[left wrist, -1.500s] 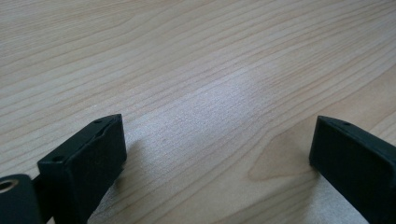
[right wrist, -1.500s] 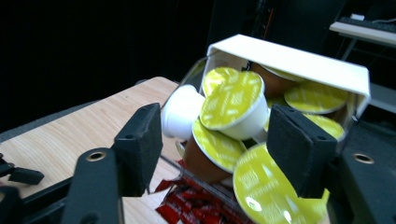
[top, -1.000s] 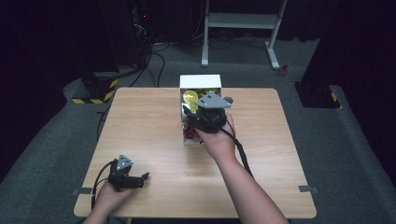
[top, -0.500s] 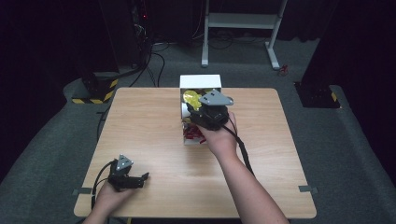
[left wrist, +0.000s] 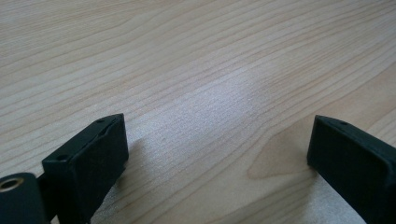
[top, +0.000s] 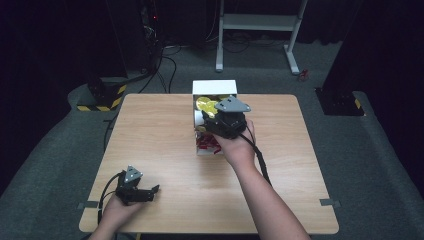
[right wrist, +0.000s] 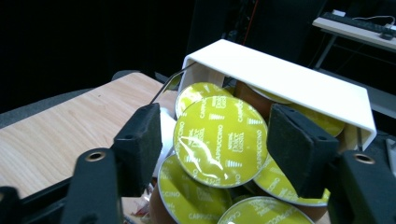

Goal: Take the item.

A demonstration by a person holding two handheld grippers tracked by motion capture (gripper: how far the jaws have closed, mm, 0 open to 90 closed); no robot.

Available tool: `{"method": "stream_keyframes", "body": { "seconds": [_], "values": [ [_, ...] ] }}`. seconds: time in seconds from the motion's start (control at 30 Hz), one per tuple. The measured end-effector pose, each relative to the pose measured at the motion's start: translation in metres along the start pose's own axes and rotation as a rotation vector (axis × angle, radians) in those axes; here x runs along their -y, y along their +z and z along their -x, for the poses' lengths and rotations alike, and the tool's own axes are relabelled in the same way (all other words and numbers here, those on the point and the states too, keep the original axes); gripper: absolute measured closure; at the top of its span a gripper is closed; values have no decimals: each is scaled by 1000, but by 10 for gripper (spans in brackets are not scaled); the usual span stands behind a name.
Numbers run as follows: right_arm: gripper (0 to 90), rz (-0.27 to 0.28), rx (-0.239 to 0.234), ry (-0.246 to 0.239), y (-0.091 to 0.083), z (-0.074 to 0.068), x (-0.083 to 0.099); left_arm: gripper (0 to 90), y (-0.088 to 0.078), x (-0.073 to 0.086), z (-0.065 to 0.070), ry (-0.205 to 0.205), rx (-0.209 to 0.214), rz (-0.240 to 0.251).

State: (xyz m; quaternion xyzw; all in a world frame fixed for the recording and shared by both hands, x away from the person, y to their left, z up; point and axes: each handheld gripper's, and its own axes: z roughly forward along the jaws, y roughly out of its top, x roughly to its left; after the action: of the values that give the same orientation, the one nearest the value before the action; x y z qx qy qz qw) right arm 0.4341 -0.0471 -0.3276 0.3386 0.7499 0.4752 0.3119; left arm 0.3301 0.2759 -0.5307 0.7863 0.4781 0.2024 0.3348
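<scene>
A white open box [top: 215, 88] stands at the far middle of the wooden table [top: 150, 130], holding several coffee capsules [top: 204, 105] with yellow-green lids. My right gripper [top: 214, 118] hovers over the box, pointing into it. Its jaws have just been opening. In the right gripper view my right gripper [right wrist: 212, 135] stands around one capsule [right wrist: 219, 140] marked cappuccino, which lies on the pile with a small gap at the left pad, so it is open. My left gripper [top: 152, 191] rests on the table near the front left, open [left wrist: 217, 140] over bare wood.
Red wrapping [top: 207, 145] shows at the near end of the box. The box's white far wall [right wrist: 280, 77] rises behind the capsules. A cable [top: 260, 160] trails from the right gripper along the forearm. Dark floor and a white stand [top: 260, 22] lie beyond the table.
The right hand has shifted very slightly over the box. The left hand and its gripper have stayed where they were.
</scene>
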Motion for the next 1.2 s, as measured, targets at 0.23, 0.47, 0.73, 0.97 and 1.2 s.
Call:
{"method": "stream_keyframes", "body": {
  "seconds": [0.23,0.47,0.73,0.97,1.2],
  "values": [
    [269,-26,19,-5,8,-1,-3,58,0,0,0,6,-1,1],
    [268,-45,32,0,15,0,-2,58,0,0,0,6,-1,0],
    [329,-67,27,-4,19,1,0,58,0,0,0,6,-1,0],
    [363,-72,26,3,19,0,0,58,0,0,-1,9,-2,0],
    [370,-71,29,-2,20,0,1,58,-1,0,-1,11,-3,0]
  ]
}}
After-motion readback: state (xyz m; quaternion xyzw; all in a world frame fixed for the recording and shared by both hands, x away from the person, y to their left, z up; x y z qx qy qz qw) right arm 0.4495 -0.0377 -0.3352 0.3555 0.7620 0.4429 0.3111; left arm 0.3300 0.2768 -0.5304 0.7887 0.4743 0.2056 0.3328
